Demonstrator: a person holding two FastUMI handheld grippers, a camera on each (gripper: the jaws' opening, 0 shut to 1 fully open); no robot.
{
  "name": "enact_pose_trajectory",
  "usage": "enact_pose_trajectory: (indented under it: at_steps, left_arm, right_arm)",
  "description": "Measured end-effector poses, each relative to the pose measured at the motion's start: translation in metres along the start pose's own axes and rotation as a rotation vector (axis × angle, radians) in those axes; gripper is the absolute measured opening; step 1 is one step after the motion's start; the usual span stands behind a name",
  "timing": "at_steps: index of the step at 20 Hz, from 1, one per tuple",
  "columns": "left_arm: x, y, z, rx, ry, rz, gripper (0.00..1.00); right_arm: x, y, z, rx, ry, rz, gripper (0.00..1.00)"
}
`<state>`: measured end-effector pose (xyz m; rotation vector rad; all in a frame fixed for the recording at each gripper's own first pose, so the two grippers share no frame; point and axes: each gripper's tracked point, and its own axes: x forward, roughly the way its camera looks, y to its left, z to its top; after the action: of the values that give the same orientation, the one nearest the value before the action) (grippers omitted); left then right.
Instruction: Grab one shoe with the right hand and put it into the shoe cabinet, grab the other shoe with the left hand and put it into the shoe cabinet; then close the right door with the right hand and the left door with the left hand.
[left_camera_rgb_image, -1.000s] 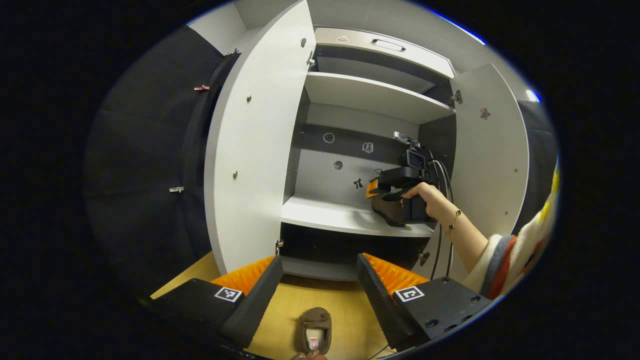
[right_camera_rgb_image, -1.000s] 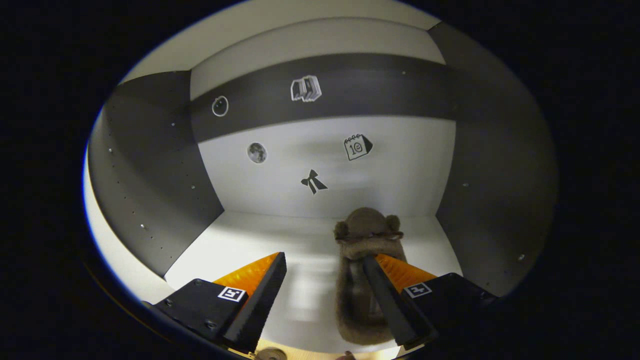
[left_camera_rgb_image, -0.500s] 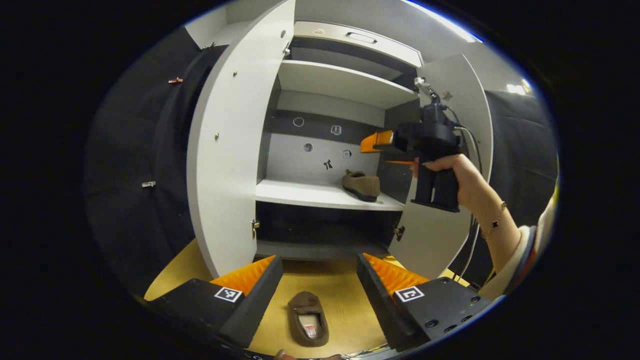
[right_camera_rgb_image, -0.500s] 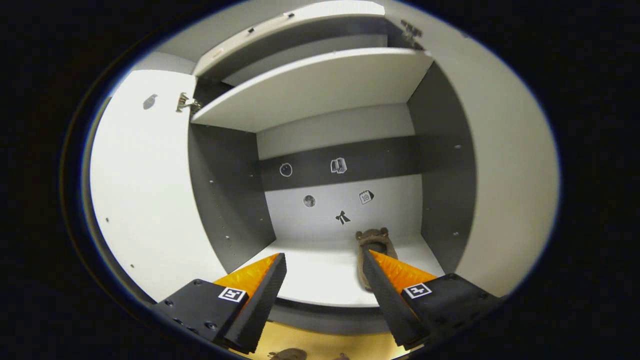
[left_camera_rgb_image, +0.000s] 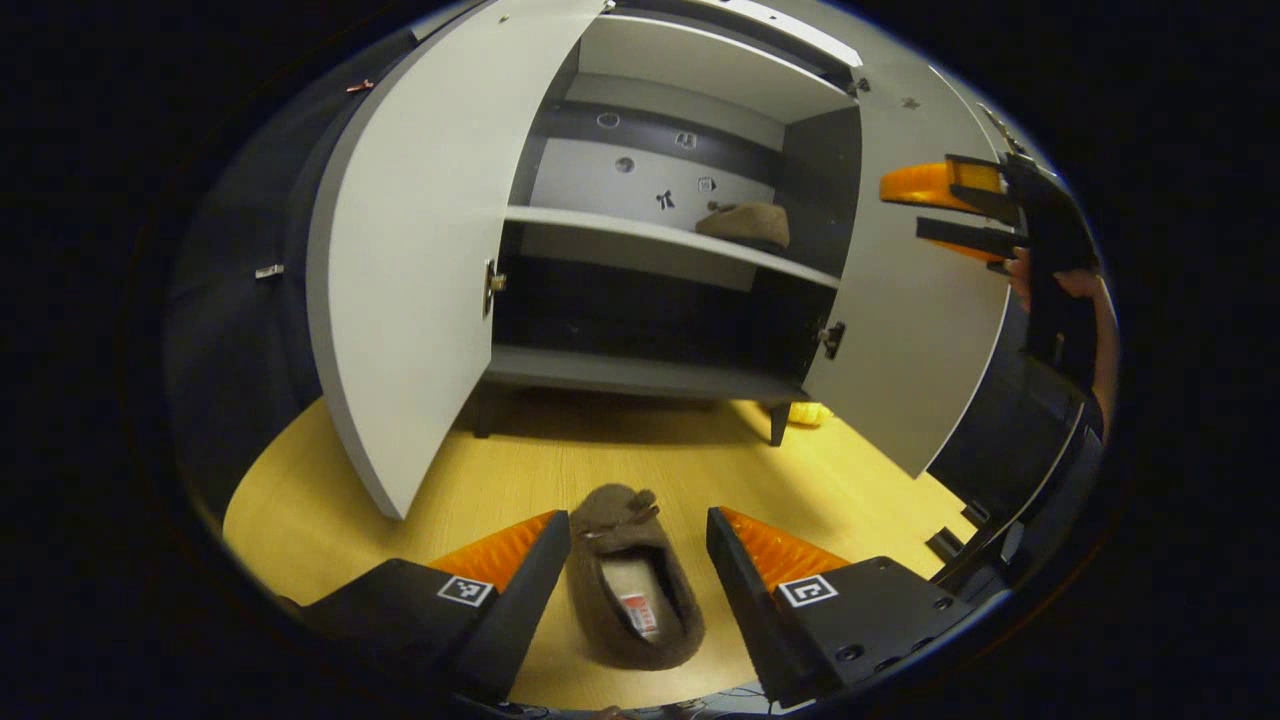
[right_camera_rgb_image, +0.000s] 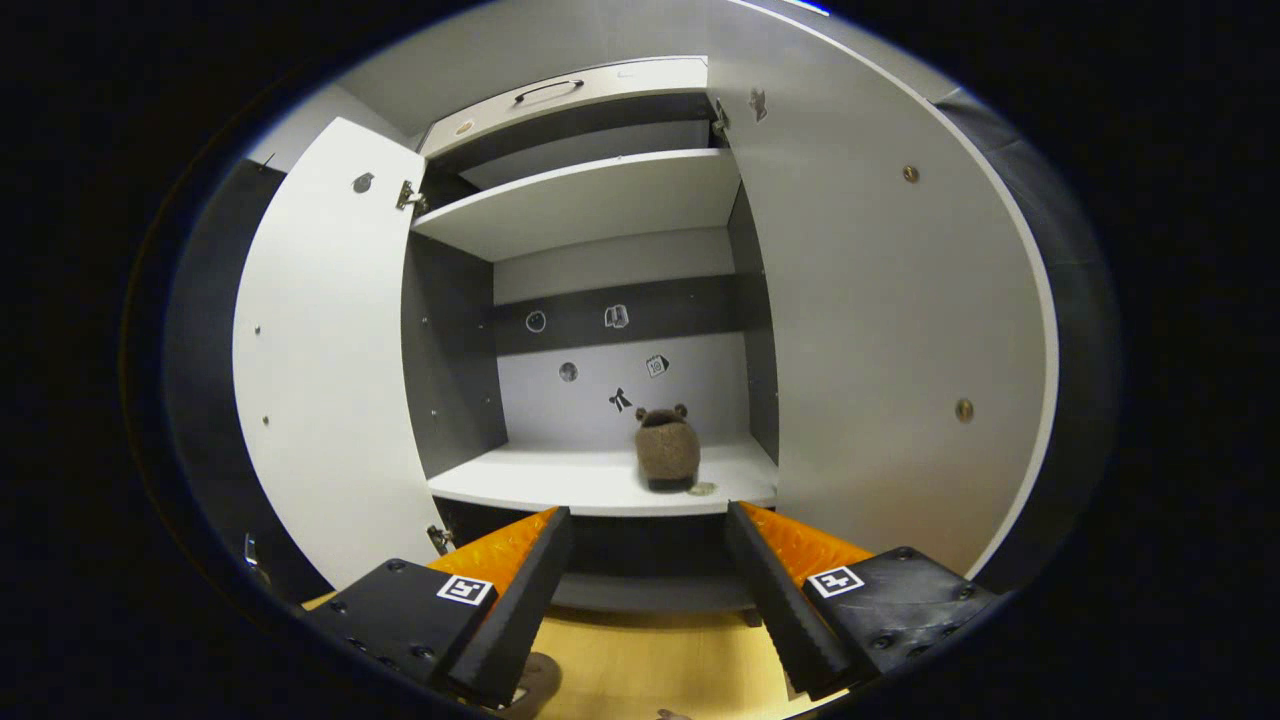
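Your left gripper is spread wide, straddling the brown shoe on the wood floor, bottom centre of the left gripper view, not yet pinching. It looks soft, fuzzy and light: clamp the side wall by the opening, since the toe would likely squash. The other shoe sits mid-frame on the cabinet shelf. Your right gripper is released, empty. Both doors stand open; there's room left of that shoe.
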<state>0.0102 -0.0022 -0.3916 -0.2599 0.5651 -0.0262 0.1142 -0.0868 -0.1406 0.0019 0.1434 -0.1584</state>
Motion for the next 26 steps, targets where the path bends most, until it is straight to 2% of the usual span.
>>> enact_pose_trajectory:
  at_steps: [1,4,5,7,11,14,17,18,19,20,21,23,26]
  left_arm:
    - [0.01,0.007,-0.014,-0.003,0.013,0.008,0.84]
    - [0.035,0.025,-0.047,0.004,0.053,0.037,0.8]
    - [0.042,0.027,-0.055,0.003,0.06,0.037,0.74]
    - [0.055,0.03,-0.065,-0.006,0.072,0.034,0.72]
    - [0.081,0.047,-0.06,0.005,0.046,0.086,0.69]
    - [0.099,0.052,-0.056,-0.023,0.044,0.097,0.69]
    - [0.111,0.052,-0.058,-0.039,0.069,0.092,0.65]
    - [0.116,0.047,-0.058,-0.038,0.071,0.084,0.6]
    - [0.117,0.049,-0.057,-0.027,0.074,0.107,0.39]
    - [0.119,0.053,-0.056,0.006,0.081,0.133,0.32]
    - [0.12,0.055,-0.055,0.036,0.081,0.146,0.2]
    - [0.118,0.052,-0.054,0.047,0.093,0.143,0.09]
    - [0.101,0.046,-0.037,-0.002,0.096,0.152,0.07]
  right_arm:
    - [-0.003,-0.002,-0.01,-0.019,0.006,-0.007,0.98]
    - [-0.007,0.0,-0.048,-0.076,0.037,0.0,0.98]
    - [-0.007,0.001,-0.06,-0.094,0.053,0.005,0.98]
    - [-0.006,0.006,-0.083,-0.105,0.09,0.022,0.98]
    - [0.001,0.012,-0.117,-0.088,0.167,0.05,0.98]
    - [0.011,0.009,-0.123,-0.097,0.184,0.058,0.99]
    - [0.028,0.001,-0.127,-0.077,0.207,0.054,0.99]
    - [0.032,-0.004,-0.128,-0.077,0.215,0.047,0.99]
    - [0.036,-0.008,-0.13,-0.076,0.224,0.044,0.99]
    - [0.038,-0.011,-0.132,-0.076,0.233,0.042,0.99]
    - [0.04,-0.014,-0.134,-0.077,0.238,0.039,0.99]
    - [0.042,-0.015,-0.137,-0.079,0.251,0.047,0.99]
    - [0.04,-0.007,-0.14,-0.085,0.269,0.091,0.98]
